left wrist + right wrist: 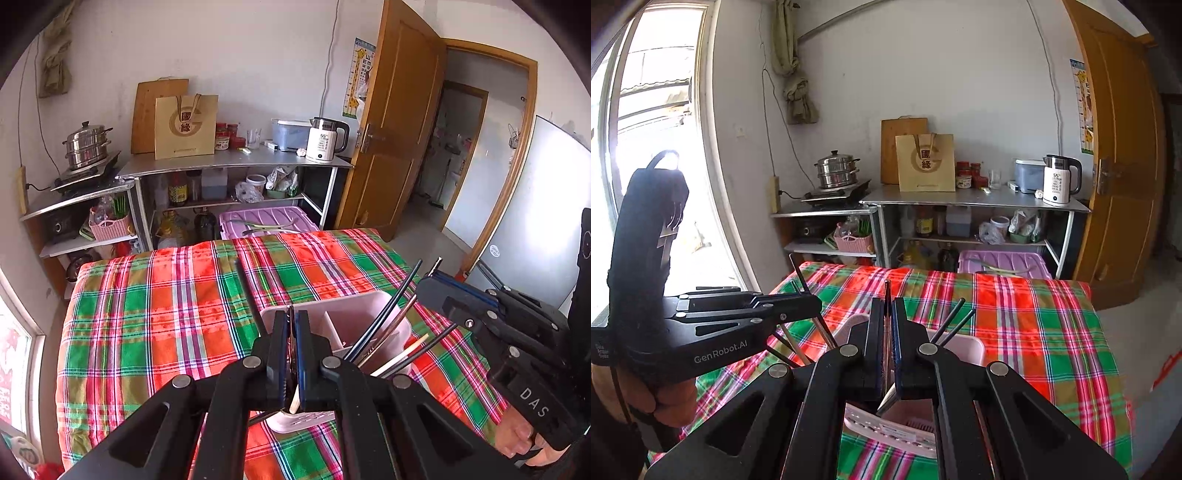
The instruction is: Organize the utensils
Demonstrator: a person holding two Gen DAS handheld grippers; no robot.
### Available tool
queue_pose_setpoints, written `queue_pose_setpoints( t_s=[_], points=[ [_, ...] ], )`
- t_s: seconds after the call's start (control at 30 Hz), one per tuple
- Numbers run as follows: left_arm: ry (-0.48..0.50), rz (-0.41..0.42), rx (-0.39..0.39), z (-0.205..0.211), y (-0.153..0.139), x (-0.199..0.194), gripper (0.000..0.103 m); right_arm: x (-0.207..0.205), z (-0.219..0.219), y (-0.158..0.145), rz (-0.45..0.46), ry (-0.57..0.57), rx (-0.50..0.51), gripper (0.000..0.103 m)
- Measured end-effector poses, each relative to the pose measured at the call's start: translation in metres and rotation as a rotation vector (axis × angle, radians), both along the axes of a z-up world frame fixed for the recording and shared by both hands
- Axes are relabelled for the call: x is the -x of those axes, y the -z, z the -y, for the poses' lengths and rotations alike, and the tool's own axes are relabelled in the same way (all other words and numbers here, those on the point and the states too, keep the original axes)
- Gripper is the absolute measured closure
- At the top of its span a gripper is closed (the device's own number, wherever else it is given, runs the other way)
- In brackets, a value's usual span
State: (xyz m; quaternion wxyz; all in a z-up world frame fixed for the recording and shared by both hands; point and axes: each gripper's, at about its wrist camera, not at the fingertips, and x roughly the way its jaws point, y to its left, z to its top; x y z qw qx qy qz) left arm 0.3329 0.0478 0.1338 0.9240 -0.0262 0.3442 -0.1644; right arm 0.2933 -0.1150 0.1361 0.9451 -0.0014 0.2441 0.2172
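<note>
Over pink caddy (373, 306): my left gripper (292, 332) pinching pale chopstick (294, 402), right gripper (887, 325) clamping metal utensil (886, 400); both risking tipping caddy, snagging chopsticks (384, 317).

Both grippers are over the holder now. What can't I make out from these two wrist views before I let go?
- Left wrist view: what the left gripper pinches; its fingers cover all but a pale end.
- Right wrist view: the thin utensil in the right gripper; its lower end is behind the fingers.
- Both views: the white holder's compartment floors, blocked by grippers and chopsticks.
</note>
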Motion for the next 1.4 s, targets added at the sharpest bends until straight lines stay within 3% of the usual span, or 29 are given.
queue_pose_setpoints(
  t_s=[0.43, 0.77, 1.1, 1.4],
  points=[
    [0.009, 0.000, -0.006, 0.001, -0.003, 0.006, 0.099, -0.001, 0.002, 0.000, -0.018, 0.013, 0.032, 0.099],
    [-0.004, 0.053, 0.011, -0.005, -0.019, 0.028, 0.097, 0.018, 0.013, -0.008, 0.008, 0.013, 0.006, 0.095],
    [-0.035, 0.131, 0.021, -0.015, -0.032, 0.090, 0.095, 0.070, 0.034, -0.011, 0.048, 0.015, -0.026, 0.093],
    [-0.061, 0.164, 0.039, -0.012, -0.008, 0.167, 0.086, 0.134, 0.047, 0.010, 0.066, 0.016, -0.008, 0.091]
  ],
)
